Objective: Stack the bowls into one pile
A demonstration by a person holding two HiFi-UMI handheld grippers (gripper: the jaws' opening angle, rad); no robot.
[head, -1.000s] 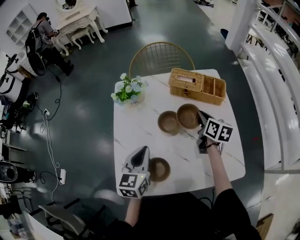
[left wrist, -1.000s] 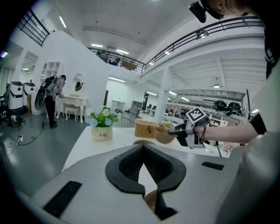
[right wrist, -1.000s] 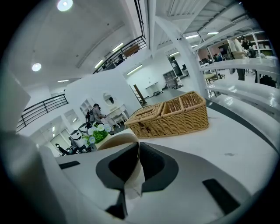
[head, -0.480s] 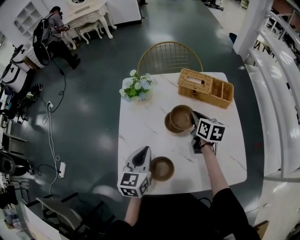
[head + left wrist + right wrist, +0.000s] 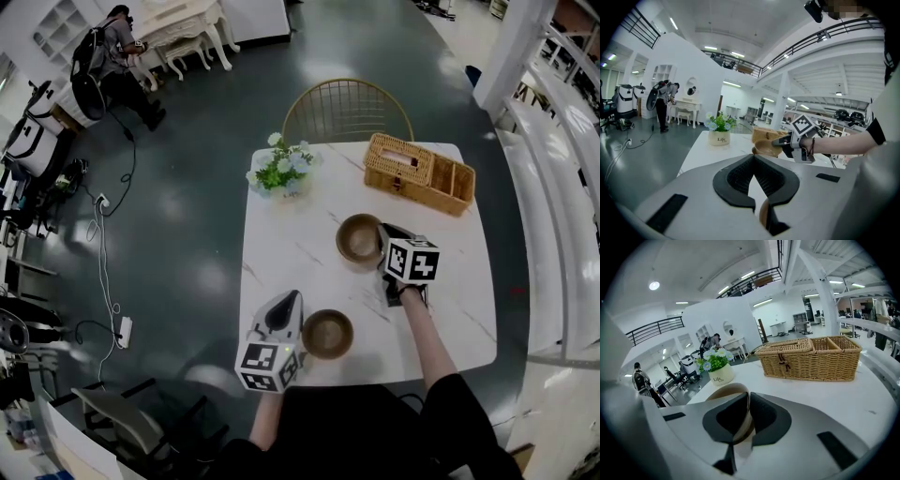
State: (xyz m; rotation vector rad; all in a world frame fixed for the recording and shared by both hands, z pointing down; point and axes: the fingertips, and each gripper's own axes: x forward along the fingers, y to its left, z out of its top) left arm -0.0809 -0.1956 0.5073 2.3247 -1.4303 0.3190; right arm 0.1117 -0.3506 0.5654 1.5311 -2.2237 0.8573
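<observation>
Bowl [image 5: 356,239] rim sits clamped in my right tool [image 5: 382,236]; I seat it level, centred, then release. Left tool [image 5: 285,302] closed.

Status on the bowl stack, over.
Right gripper shut on held bowl at its rim, over lower bowl; seated or not, can't tell. Left gripper shut, empty, beside third bowl. Path clear.

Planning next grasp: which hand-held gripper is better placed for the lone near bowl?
Left. The left hand-held gripper sits beside the lone bowl; the right hand-held gripper is shut on the pile's top bowl.
</observation>
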